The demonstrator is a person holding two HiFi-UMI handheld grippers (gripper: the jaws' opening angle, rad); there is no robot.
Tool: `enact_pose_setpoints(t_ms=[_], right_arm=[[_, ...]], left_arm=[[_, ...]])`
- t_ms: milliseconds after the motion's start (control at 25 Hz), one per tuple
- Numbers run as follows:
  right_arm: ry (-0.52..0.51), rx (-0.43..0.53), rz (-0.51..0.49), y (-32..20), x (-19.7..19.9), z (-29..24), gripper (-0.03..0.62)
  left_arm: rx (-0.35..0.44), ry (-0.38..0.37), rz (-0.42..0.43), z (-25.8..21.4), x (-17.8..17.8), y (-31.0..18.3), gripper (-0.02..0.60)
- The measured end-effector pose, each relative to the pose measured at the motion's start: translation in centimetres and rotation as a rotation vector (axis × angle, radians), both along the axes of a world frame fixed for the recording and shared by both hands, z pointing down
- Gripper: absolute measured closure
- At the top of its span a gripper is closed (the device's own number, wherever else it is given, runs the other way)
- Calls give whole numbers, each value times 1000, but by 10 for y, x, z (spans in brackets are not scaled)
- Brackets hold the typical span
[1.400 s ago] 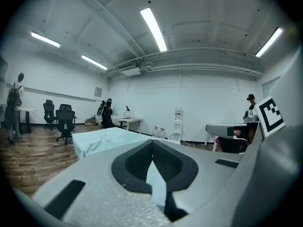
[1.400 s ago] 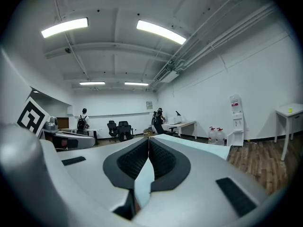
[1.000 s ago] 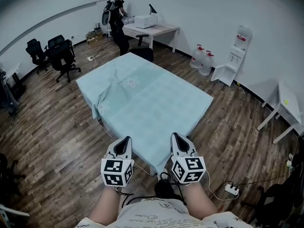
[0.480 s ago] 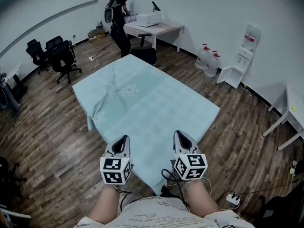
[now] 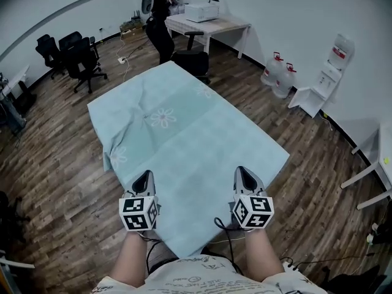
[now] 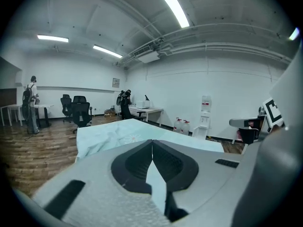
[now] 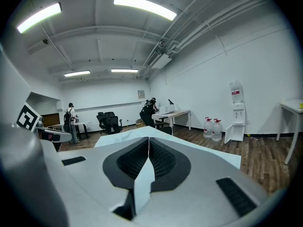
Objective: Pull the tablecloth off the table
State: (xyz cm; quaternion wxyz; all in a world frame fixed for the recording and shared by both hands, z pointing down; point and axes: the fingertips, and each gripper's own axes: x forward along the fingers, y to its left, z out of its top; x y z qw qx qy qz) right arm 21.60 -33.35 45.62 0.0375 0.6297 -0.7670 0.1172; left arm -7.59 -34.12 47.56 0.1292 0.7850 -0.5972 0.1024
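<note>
**Left gripper (image 5: 144, 177) and right gripper (image 5: 245, 173) clenched on the tablecloth (image 5: 184, 127)**

Each gripper's jaws are pressed together, and each gripper view shows a thin strip of pale teal cloth pinched between them. In the head view the two grippers sit on either side of the surface's near corner, the left one at the near-left edge and the right one close to the near-right edge. Their marker cubes face the camera, with the person's forearms behind them.

The tablecloth covers the whole surface, which it hides completely. It is light teal with faint white flower prints and lies flat over the right half. Toward the left corner it is wrinkled and folds down over the edge. Its near corner hangs in a point between the two grippers, toward the person.

A black office chair (image 5: 193, 60) stands at the surface's far corner. Beyond it a person (image 5: 160, 20) in dark clothes stands by a white desk (image 5: 226, 26) carrying a white printer (image 5: 202, 11). More black chairs (image 5: 76, 54) are grouped off the left corner. Off the right corner, two water bottles (image 5: 278, 78) stand on the wooden floor (image 5: 55, 164) beside a water dispenser (image 5: 327, 72) against the white wall.
</note>
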Motion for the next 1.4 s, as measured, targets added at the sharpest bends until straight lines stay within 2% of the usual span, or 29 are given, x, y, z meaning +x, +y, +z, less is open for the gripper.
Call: enact_pose_setpoints(t_ms=[120, 320, 400, 480, 520, 560, 600, 640, 800, 1040, 1280, 1400], right_arm=[[21, -44, 10, -27, 24, 21, 579], [80, -173, 54, -60, 54, 81, 579], [100, -214, 71, -70, 63, 103, 577], [111, -256, 84, -81, 69, 122, 576], [108, -280, 86, -87, 72, 131, 568], [101, -311, 84, -93, 75, 142, 536], [90, -351, 84, -98, 79, 156, 472], [79, -397, 90, -103, 83, 171, 445], [53, -532, 142, -116, 107, 222, 405], [71, -589, 223, -131, 134, 250, 384], [68, -659, 272, -143, 144, 272, 381], [62, -704, 306, -144, 149, 285, 381]], left_arm=[[-9, -51, -23, 10, -5, -27, 568], [-27, -158, -28, 34, -25, -68, 568], [-58, -186, -27, 53, -34, -85, 549], [-115, -192, -18, 78, -43, -105, 461], [-146, -189, -14, 91, -47, -115, 441], [-175, -183, -11, 105, -52, -124, 435], [-203, -172, -9, 119, -58, -134, 432], [-231, -156, -7, 133, -64, -144, 423], [-319, -117, -11, 181, -93, -181, 363], [-287, -230, -16, 205, -141, -234, 350], [-375, -227, -9, 241, -170, -272, 342], [-411, -263, 3, 258, -179, -283, 337]])
